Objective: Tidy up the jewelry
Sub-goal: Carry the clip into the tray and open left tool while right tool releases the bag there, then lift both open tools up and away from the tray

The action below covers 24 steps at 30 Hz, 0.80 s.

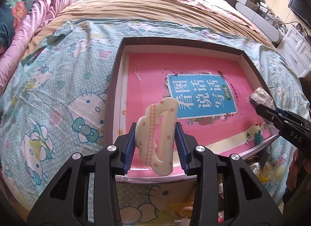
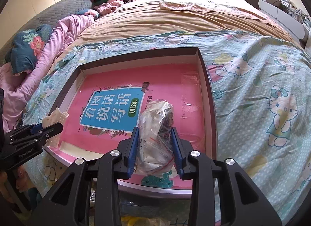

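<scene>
My left gripper (image 1: pixel 155 144) is shut on a cream cloud-shaped hair claw clip (image 1: pixel 157 136) with pink dots, held above the near left corner of a shallow dark box (image 1: pixel 114 82) lined with a pink book cover. My right gripper (image 2: pixel 155 148) is shut on a clear plastic bag (image 2: pixel 155 129) holding dark jewelry, above the box's near edge (image 2: pixel 211 109). The bag also shows in the left wrist view (image 1: pixel 260 97), and the clip in the right wrist view (image 2: pixel 54 121).
The box lies on a Hello Kitty sheet (image 1: pixel 58 90) on a bed. Loose yellow and clear items (image 1: pixel 260 169) lie near the box's front edge. Pink bedding (image 1: pixel 38 18) is at the far left, white drawers (image 1: pixel 295 47) at the right.
</scene>
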Motion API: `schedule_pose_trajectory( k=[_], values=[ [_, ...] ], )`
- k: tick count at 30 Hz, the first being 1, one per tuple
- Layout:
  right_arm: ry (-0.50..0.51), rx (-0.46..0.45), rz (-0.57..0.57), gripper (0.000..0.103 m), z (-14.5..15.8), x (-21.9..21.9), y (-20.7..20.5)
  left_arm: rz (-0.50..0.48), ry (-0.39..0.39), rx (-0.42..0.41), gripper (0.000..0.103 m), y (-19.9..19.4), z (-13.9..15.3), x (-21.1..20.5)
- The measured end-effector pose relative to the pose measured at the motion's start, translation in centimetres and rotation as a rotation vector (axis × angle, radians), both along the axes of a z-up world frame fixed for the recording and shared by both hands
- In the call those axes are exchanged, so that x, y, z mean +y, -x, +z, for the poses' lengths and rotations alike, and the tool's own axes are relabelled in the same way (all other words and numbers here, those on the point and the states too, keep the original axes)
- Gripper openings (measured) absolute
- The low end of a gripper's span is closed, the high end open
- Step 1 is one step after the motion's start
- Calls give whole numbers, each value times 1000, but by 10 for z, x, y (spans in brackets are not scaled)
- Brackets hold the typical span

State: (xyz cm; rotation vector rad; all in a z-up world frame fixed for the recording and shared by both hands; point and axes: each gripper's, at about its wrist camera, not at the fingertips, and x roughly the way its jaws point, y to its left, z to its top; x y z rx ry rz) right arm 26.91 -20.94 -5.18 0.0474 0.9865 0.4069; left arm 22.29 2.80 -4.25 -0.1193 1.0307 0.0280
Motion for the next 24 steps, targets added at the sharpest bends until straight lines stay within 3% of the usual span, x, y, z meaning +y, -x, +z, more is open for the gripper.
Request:
schedule_pose_trajectory(
  k=[14,17,21,24],
  values=[
    [-68,-68,-33,60,31,-15,21,-12,-11,1,31,-1,1,-2],
    [-81,-79,-38,67,37,-19,28,-10,-16,-12,46,1,4,-2],
    [-91,-101,-48,72,48,-24,36,1,-18,-31,48,5,11,1],
    [-97,-122,-51,72,58,-28,43,7,-11,-55,58,12,21,2]
  ],
)
